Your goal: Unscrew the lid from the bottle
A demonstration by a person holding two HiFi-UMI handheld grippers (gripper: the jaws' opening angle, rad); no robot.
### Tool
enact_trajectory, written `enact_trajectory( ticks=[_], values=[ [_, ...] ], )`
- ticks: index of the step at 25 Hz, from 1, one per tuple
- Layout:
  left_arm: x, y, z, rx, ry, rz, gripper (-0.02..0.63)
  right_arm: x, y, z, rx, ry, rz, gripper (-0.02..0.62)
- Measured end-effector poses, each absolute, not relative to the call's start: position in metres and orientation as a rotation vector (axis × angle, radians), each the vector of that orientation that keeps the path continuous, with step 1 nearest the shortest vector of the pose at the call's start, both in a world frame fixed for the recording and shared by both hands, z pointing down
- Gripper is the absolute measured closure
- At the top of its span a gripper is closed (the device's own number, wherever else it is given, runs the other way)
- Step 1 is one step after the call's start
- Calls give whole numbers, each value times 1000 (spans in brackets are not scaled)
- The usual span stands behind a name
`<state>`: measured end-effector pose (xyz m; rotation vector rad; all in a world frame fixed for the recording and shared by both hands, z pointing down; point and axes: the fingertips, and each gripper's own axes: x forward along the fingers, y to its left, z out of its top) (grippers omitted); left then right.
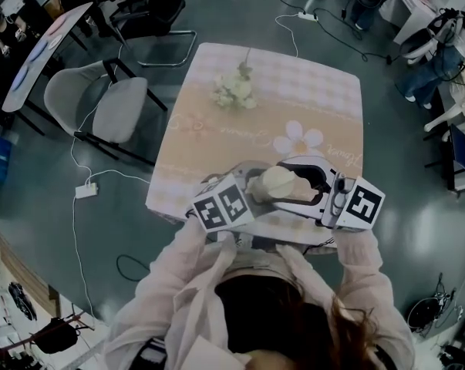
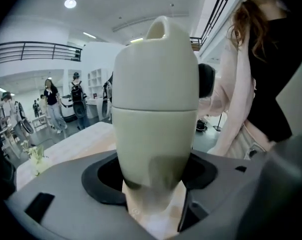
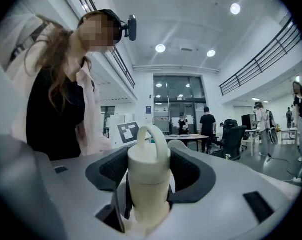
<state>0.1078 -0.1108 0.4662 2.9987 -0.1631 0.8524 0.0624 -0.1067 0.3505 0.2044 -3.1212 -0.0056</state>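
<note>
Your left gripper (image 2: 153,179) is clamped on the lower body of the cream bottle (image 2: 156,99), with its dark pads (image 2: 108,179) pressing on both sides. Your right gripper (image 3: 149,176) comes in from the opposite end. It is closed around the lid (image 3: 148,166), touching it on each side below the loop handle (image 3: 152,134).

Seen from the head view, the bottle lies roughly level between the 2 grippers, over the near part of the table (image 1: 209,129) and close to your chest. Its base is cut off behind the left gripper's body, and from above the jaws cover both ends.

Both your arms are bent, and the pale pink sleeves (image 1: 178,276) reach up to the 2 marker cubes (image 1: 223,203).
</note>
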Motion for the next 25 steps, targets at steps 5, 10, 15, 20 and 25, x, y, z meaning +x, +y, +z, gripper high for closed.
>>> enact_trajectory(
  ticks=[5,10,15,20,25],
  values=[
    [112,-108,465,3001,-140,814,291,65,-104,346,87,-3159,-49,314],
    [114,-125,454,2956,-329,678,290,69,-108,341,290,-3186,-61,276],
    [106,-151,450,2904,-628,618,291,84,-119,341,807,-3154,64,235],
    [104,-151,460,2890,-709,682,291,76,-121,355,1048,-2997,51,252],
    [107,-147,465,2884,-755,710,291,80,-131,361,1223,-2924,99,287]
  ],
)
